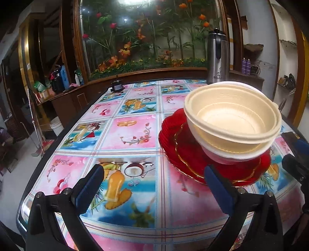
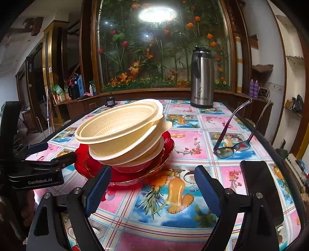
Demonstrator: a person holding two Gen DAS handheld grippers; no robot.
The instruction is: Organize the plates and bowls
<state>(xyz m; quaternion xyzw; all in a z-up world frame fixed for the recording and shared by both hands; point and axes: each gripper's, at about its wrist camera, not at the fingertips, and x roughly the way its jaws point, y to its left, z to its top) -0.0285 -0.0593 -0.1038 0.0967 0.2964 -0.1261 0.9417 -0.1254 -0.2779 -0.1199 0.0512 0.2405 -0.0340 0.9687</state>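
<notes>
Patterned tablecloth [image 2: 193,135]; bowl stack [image 2: 123,133] on red plates [image 2: 87,164], ahead of open tongs [image 2: 152,189].

Two cream bowls [image 2: 119,131] sit nested and tilted, with a white bowl [image 2: 143,156] under them, on two red plates [image 2: 92,164]. The bench [image 2: 193,212] also carries one steel flask [image 2: 201,81], one pair of glasses [image 2: 231,148] and one black phone [image 2: 258,185].

A bright ceiling lamp glares off the glass panel [image 2: 157,14], lighting the glossy tabletop [image 2: 193,135] evenly, while fisheye bending and dark vignetting warp both views' edges.
</notes>
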